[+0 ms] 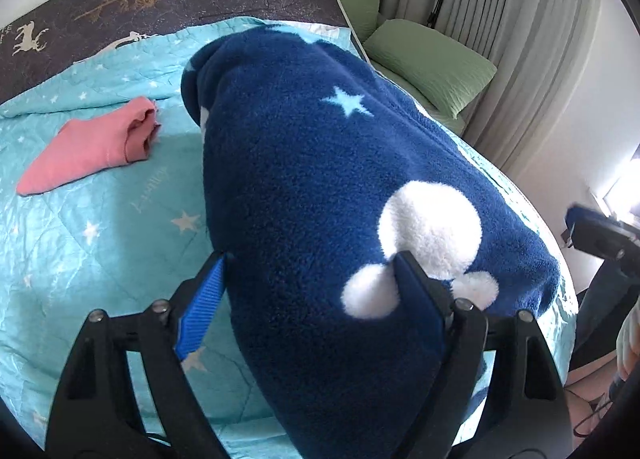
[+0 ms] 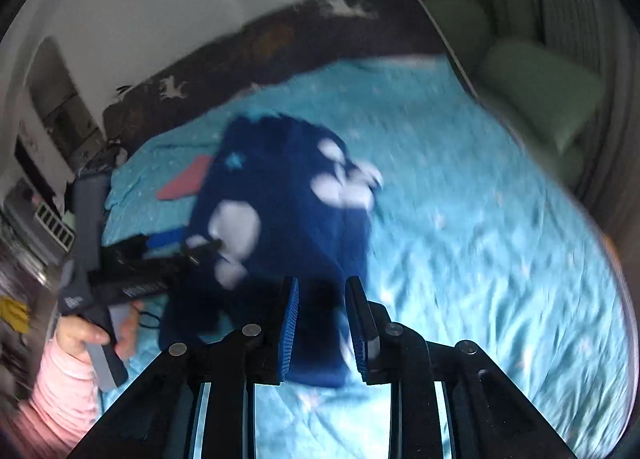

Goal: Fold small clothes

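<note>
Blurred right gripper (image 2: 322, 323) astride fleece (image 2: 280, 195)

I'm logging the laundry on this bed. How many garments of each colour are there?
Navy blue fleece garment: 1
Pink folded garment: 1
Total: 2

The blue fleece garment (image 1: 320, 187) fills the middle of the quilt (image 1: 80, 251). A folded pink cloth (image 1: 92, 147) lies at its left; the quilt's right side is free.
</note>
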